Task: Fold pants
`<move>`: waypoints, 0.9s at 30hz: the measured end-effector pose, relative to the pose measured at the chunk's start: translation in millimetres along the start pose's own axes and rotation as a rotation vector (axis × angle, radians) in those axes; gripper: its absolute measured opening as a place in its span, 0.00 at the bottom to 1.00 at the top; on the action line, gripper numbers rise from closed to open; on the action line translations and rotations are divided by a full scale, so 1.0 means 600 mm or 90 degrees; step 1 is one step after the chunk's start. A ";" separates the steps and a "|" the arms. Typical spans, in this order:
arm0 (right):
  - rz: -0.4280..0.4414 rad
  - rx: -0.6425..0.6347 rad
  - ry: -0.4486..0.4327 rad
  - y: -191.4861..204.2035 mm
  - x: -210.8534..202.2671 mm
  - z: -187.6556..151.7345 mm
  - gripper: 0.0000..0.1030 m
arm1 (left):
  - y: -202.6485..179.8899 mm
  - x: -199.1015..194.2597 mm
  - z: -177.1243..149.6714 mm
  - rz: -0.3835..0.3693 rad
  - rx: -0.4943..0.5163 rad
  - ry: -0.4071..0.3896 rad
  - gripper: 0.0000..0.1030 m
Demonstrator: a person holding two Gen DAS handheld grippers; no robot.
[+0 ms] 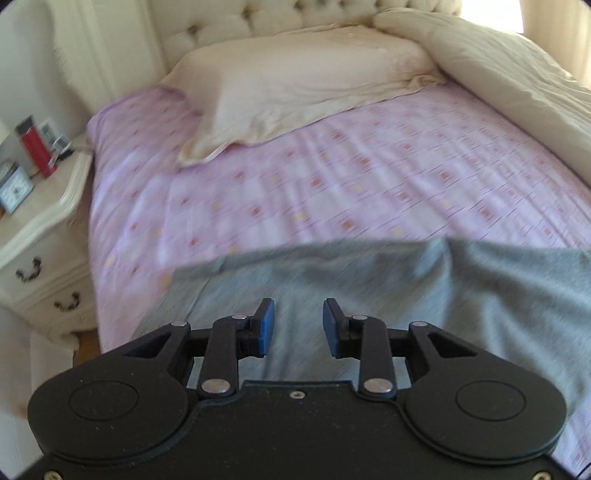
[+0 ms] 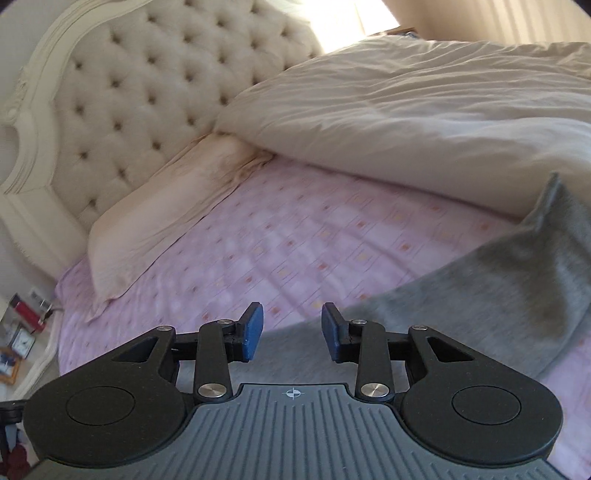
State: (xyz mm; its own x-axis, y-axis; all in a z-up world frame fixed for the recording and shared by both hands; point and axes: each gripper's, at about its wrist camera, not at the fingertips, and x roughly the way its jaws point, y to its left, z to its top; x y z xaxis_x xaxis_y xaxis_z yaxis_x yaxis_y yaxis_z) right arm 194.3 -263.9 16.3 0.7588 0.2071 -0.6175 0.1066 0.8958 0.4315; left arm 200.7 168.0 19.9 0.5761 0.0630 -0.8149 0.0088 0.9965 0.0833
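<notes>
Pants, soft grey knit, flat on pink patterned sheet beneath left claw and right claw, both agape, empty

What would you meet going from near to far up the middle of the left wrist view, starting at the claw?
Left claw, open → grey pants → pink sheet → pillow → tufted headboard.

A pink patterned bed carries a cream pillow at its tufted headboard and a bunched duvet along its far edge; a red bottle stands on the nightstand.
</notes>
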 end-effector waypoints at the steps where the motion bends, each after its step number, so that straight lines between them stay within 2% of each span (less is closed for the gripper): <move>1: 0.013 -0.012 0.014 0.022 0.002 -0.017 0.33 | 0.015 0.001 -0.011 0.002 -0.010 0.009 0.39; 6: 0.090 -0.041 0.074 0.095 0.022 -0.093 0.33 | 0.074 0.002 -0.060 0.019 -0.051 0.023 0.39; 10: 0.146 -0.066 0.128 0.150 0.023 -0.163 0.33 | 0.106 0.015 -0.078 0.028 -0.075 0.036 0.39; 14: 0.191 -0.120 0.183 0.194 0.019 -0.210 0.33 | 0.118 0.044 -0.082 0.026 -0.088 0.056 0.49; 17: 0.197 -0.164 0.202 0.219 0.005 -0.238 0.33 | 0.117 0.061 -0.074 0.029 -0.089 0.059 0.50; 20: 0.199 -0.178 0.193 0.241 0.003 -0.230 0.33 | 0.118 0.073 -0.071 0.032 -0.098 0.066 0.50; 23: 0.204 -0.210 0.169 0.280 0.024 -0.196 0.33 | 0.118 0.075 -0.077 0.032 -0.101 0.062 0.51; 27: 0.212 -0.271 0.139 0.345 0.077 -0.151 0.33 | 0.132 0.082 -0.080 0.009 -0.124 0.068 0.52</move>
State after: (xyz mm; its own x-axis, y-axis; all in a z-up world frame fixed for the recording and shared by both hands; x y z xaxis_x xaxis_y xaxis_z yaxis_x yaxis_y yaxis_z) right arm 193.3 -33.1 17.5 0.5521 0.5402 -0.6351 -0.4164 0.8386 0.3512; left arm 190.5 252.5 -41.0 0.4850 0.0719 -0.8715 -0.1619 0.9868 -0.0087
